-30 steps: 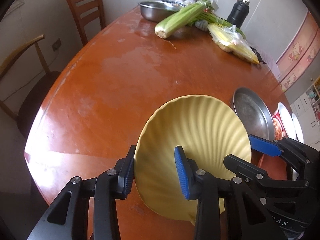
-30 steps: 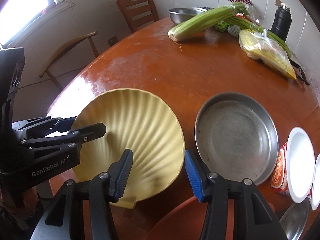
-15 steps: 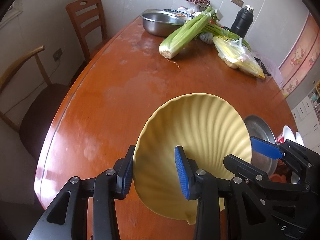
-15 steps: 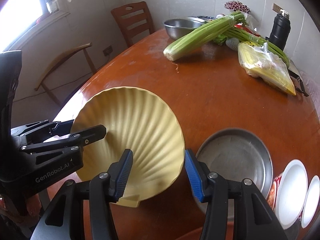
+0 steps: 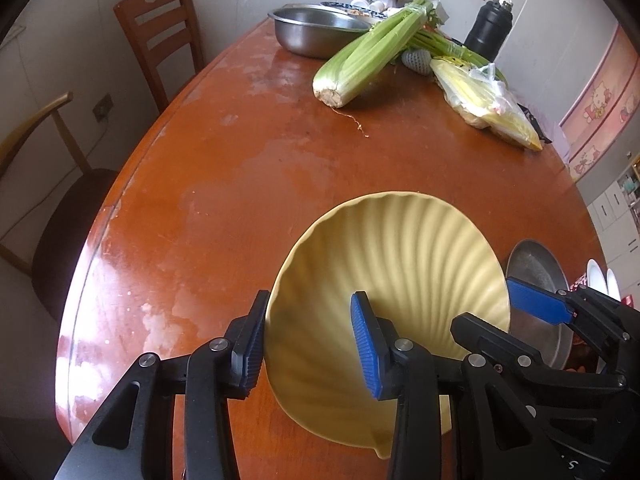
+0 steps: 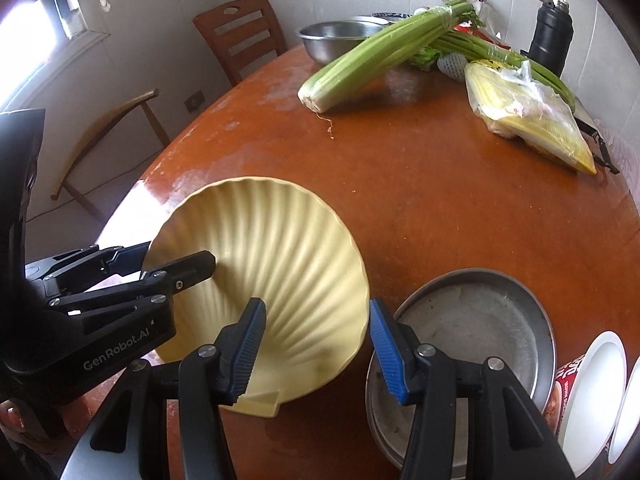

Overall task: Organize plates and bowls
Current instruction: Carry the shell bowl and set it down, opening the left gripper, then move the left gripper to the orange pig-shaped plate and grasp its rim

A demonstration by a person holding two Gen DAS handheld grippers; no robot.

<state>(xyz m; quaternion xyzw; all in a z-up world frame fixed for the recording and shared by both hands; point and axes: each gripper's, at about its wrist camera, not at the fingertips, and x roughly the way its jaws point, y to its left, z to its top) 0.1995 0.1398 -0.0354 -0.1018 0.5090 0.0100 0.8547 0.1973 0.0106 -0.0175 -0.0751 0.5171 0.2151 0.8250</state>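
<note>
Yellow shell plate (image 6: 280, 264) held by both grippers above table (image 5: 240, 152), fingers (image 5: 250, 340) astride rim

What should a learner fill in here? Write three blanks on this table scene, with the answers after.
The left gripper and right gripper together hold a ____ shell-shaped plate. Near the steel bowl lies a bunch of ____. The black flask stands ____ at the far end.
Missing words: yellow; celery; upright.
</note>
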